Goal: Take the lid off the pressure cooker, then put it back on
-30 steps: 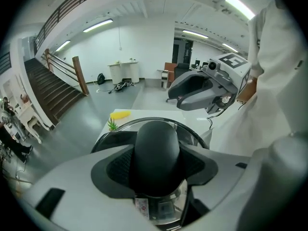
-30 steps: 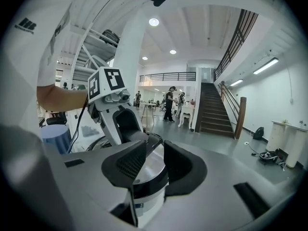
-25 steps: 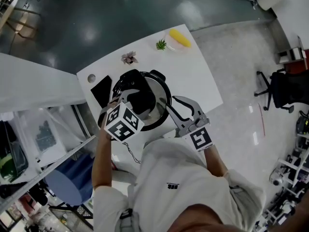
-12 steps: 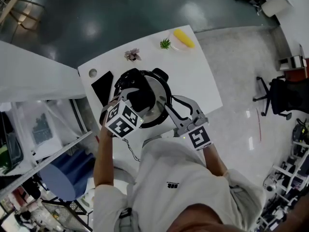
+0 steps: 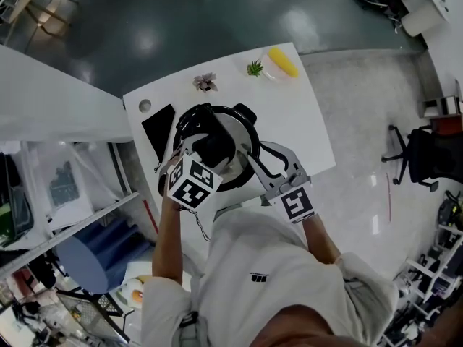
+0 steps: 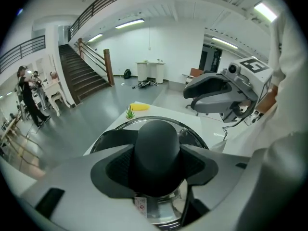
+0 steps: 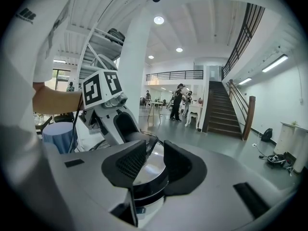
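Lid (image 5: 233,130) sits on the cooker (image 7: 150,196), not yet off, and the pair stands on the white tabletop (image 5: 300,125) right in front of you. Nearest you, your right hand-held gripper (image 7: 154,165) comes in almost level from the near right side. Its jaws stand a little apart with the cooker's near edge in the gap, and you cannot tell whether the pads bear on it. It looks placed to brace the pot. Just beyond, your left hand-held gripper (image 6: 156,163) points steeply down from the near left and is clamped on the black knob (image 6: 156,136) at the lid's centre, one pad pressed to each side. So the lid lies straight ahead of and below the left one, in its grip; the left is the hand on the lid, the right only at the rim. The axis that counts is the upright one through the knob. Any unlocking turn goes round that line and the lift goes straight up along it, so hold the knob centred between the pads and don't drag sideways, or the pot may slide. Farther off, well apart from the cooker, a black slab (image 5: 158,127) lies to the left, and a small plant (image 5: 255,69) and a yellow thing (image 5: 282,62) sit at the far edge
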Demonstrator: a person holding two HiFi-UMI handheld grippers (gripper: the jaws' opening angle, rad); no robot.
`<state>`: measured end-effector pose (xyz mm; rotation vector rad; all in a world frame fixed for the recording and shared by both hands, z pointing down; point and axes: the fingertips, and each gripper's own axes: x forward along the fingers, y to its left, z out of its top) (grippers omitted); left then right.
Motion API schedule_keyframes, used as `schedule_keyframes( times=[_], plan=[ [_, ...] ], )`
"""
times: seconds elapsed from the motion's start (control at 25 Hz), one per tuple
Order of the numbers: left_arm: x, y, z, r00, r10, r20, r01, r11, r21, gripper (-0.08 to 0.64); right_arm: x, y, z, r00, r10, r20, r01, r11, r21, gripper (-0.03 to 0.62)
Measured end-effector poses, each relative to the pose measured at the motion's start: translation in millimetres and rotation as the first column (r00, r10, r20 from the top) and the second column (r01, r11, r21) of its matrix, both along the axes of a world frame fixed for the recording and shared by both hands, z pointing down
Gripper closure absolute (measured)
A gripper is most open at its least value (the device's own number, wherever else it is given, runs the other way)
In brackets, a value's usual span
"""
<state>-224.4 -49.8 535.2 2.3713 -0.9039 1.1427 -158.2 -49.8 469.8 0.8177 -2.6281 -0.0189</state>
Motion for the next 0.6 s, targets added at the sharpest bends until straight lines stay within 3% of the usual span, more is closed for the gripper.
schedule_keyframes(
  times=[0.16, 0.28, 0.4, 0.6],
  plan=[
    [-2.0, -1.2, -0.5, 0.994, -0.107, -0.005, 0.107, 0.994, 0.009, 0.267, 1.4, -4.5, 3.4, 0.999, 0.038, 0.003, -0.037, 0.998, -0.041, 0.476],
    [-3.2, -2.4, -0.6, 0.985, -0.17, -0.011, 0.17, 0.985, 0.021, 0.267, 2.5, -8.5, 7.7, 1.0, 0.024, 0.003, -0.024, 1.0, -0.003, 0.476],
    [-4.1, -3.2, -0.2, 0.977, -0.214, -0.017, 0.214, 0.976, 0.033, 0.267, 5.0, -9.4, 8.5, 0.999, 0.048, 0.002, -0.048, 0.999, -0.022, 0.476],
    [-8.5, -3.3, -5.2, 0.955, -0.291, -0.057, 0.296, 0.948, 0.114, 0.24, 6.8, -8.9, 7.7, 0.997, 0.072, 0.01, -0.071, 0.997, -0.028, 0.476]
  ],
)
